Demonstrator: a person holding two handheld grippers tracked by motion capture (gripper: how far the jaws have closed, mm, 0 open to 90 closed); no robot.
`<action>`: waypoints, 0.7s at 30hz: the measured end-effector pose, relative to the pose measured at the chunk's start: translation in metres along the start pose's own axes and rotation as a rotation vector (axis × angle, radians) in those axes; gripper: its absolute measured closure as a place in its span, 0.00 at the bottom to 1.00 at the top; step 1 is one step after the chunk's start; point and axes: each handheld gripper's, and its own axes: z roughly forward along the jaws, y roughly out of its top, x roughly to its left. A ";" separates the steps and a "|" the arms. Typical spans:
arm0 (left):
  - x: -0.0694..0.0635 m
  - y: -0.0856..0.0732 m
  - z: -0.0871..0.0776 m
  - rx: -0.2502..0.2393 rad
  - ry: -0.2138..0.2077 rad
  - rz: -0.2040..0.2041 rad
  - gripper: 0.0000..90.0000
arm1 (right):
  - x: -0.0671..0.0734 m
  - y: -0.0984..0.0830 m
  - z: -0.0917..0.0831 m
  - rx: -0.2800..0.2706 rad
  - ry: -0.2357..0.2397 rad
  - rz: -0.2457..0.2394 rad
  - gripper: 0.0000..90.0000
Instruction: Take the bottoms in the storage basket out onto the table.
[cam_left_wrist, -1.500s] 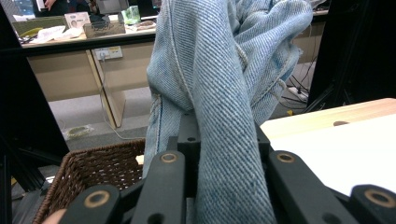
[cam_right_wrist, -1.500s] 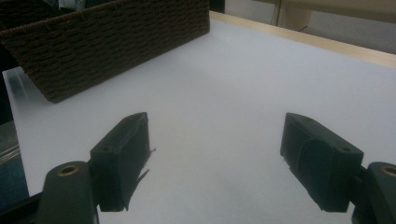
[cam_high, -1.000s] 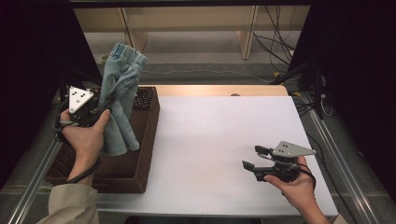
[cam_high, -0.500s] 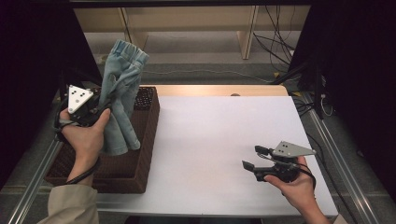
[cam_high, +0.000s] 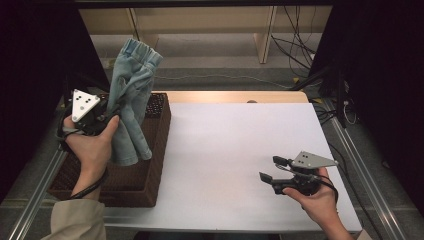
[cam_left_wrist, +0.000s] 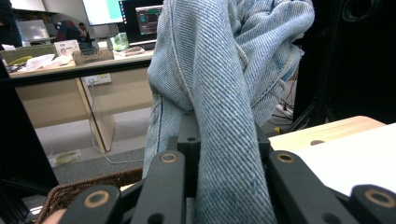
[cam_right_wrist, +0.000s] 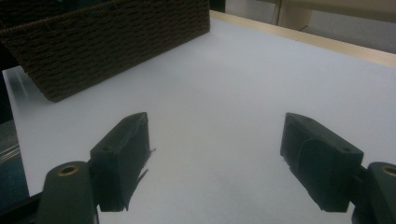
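A pair of small light-blue jeans (cam_high: 131, 100) hangs bunched above the dark wicker basket (cam_high: 150, 165) at the table's left. My left gripper (cam_high: 112, 112) is shut on the denim partway up. The waistband stands above the grip and the legs droop into the basket. In the left gripper view the denim (cam_left_wrist: 224, 93) fills the gap between the black jaws of the left gripper (cam_left_wrist: 224, 154). My right gripper (cam_high: 270, 169) rests low over the white table (cam_high: 225, 145) at the front right, open, with nothing between its fingers (cam_right_wrist: 123, 158).
The basket (cam_right_wrist: 107, 42) takes up the left edge of the white tabletop. A wooden strip borders the table's far side. Metal rails run along both sides, and desks and cables lie beyond the table.
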 end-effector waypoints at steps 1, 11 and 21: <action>-0.001 0.001 0.000 0.000 -0.002 0.002 0.83 | 0.000 0.000 0.000 0.000 0.000 -0.001 0.28; -0.003 0.002 -0.001 -0.021 -0.019 -0.007 0.83 | 0.000 0.000 0.000 0.005 0.001 -0.001 0.28; -0.008 0.007 -0.004 -0.037 -0.035 -0.001 0.83 | 0.000 0.000 0.000 0.003 -0.001 -0.003 0.28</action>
